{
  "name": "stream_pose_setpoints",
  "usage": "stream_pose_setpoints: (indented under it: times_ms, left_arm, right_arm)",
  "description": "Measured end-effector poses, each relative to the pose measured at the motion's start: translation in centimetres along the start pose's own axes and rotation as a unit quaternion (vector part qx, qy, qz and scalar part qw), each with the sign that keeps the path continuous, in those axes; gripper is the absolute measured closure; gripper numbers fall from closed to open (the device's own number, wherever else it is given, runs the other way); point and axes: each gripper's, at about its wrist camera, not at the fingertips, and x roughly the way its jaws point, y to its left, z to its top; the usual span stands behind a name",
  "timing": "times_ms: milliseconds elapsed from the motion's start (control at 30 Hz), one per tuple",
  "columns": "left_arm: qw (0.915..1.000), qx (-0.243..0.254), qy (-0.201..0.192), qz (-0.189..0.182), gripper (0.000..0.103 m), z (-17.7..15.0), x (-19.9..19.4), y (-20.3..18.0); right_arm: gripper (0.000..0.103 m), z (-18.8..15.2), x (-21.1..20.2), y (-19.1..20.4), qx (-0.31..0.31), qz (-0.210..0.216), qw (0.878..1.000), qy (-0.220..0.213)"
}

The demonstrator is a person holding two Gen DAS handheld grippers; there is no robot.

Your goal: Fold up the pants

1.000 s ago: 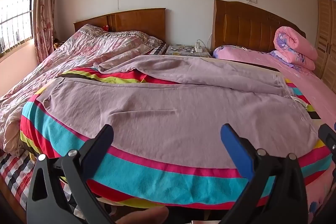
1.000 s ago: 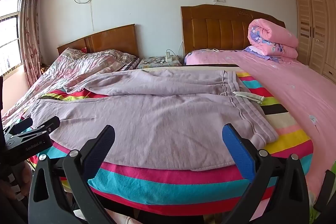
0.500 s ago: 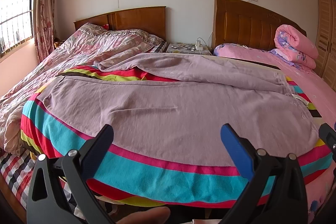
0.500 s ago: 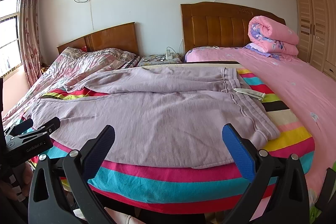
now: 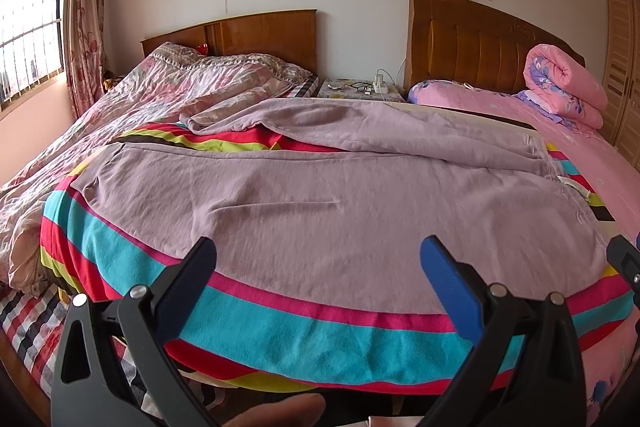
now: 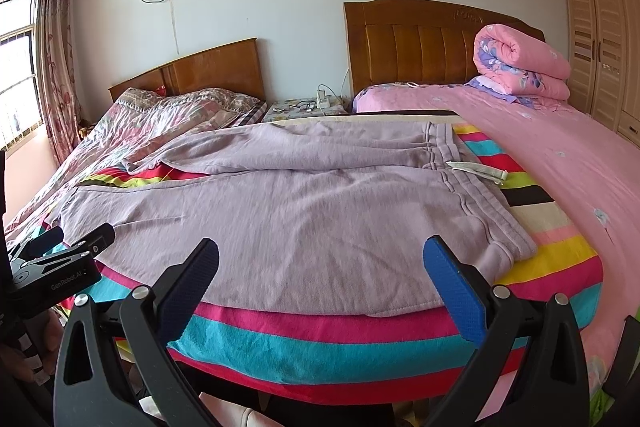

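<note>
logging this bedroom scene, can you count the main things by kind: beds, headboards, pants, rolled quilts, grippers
beds: 2
wooden headboards: 2
lilac pants: 1
rolled pink quilt: 1
grippers: 2, left gripper and right gripper, both open and clear of the pants
total: 8

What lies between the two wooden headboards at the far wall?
A small nightstand stands between the left headboard and the right headboard. On it lie glasses and a white charger with cable. The right wrist view shows this best.
</note>
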Motion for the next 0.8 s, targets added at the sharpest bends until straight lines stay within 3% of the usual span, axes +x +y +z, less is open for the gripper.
stream_pose_setpoints:
  times_ms: [800]
  left_arm:
    - [1.0000, 0.002, 0.002, 0.002, 0.001, -0.10, 0.04, 0.00]
  right_arm:
    - [0.004, -0.57, 0.50, -0.22, 0.003, 0.003, 1.000, 0.008]
